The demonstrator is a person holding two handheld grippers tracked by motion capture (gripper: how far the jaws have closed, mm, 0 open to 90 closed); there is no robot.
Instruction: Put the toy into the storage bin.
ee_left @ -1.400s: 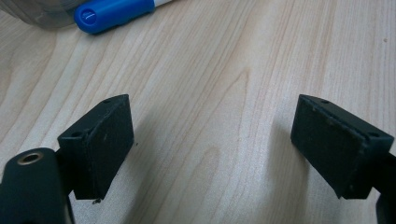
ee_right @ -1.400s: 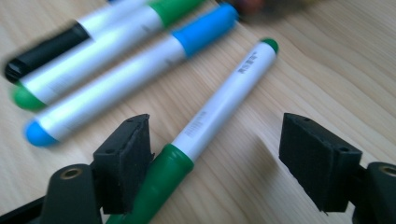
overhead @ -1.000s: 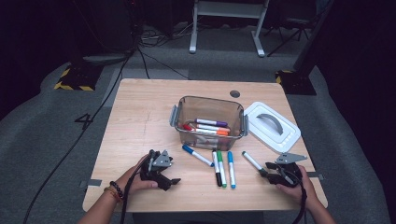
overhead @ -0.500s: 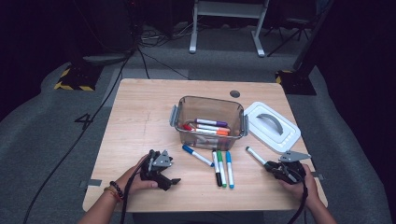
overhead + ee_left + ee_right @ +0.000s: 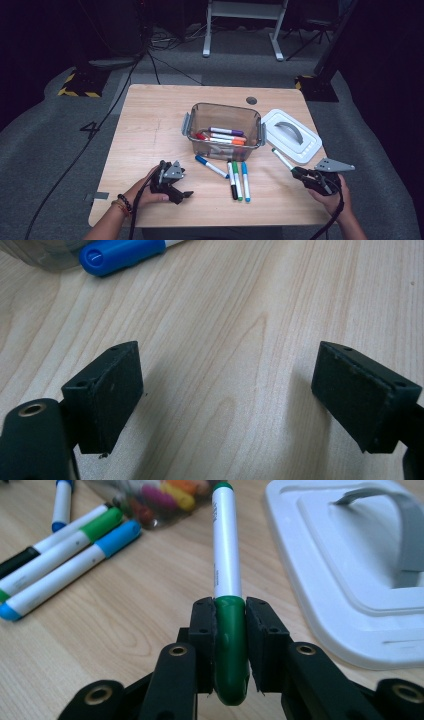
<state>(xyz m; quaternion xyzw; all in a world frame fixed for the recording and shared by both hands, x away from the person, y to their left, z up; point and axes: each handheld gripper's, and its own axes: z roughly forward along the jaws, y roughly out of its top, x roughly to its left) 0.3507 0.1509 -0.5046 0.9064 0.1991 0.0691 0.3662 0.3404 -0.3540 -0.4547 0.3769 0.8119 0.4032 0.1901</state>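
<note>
While the left hand lay low on the near left part of the table, forearm coming in from the bottom edge, its left gripper rested on the wood with the jaws pointing right. Seen through the left gripper view, those jaws stood well apart over bare wood with nothing between them, as a second earlier. Right of it lay a blue marker, then three markers side by side in front of the clear bin. The white lid sat just right of the bin. At the far right, the right hand held the right gripper aimed up-left, jaws clamped on the green cap of a green marker. Since a second earlier, that marker had come up off the table and shifted toward the lid.
</note>
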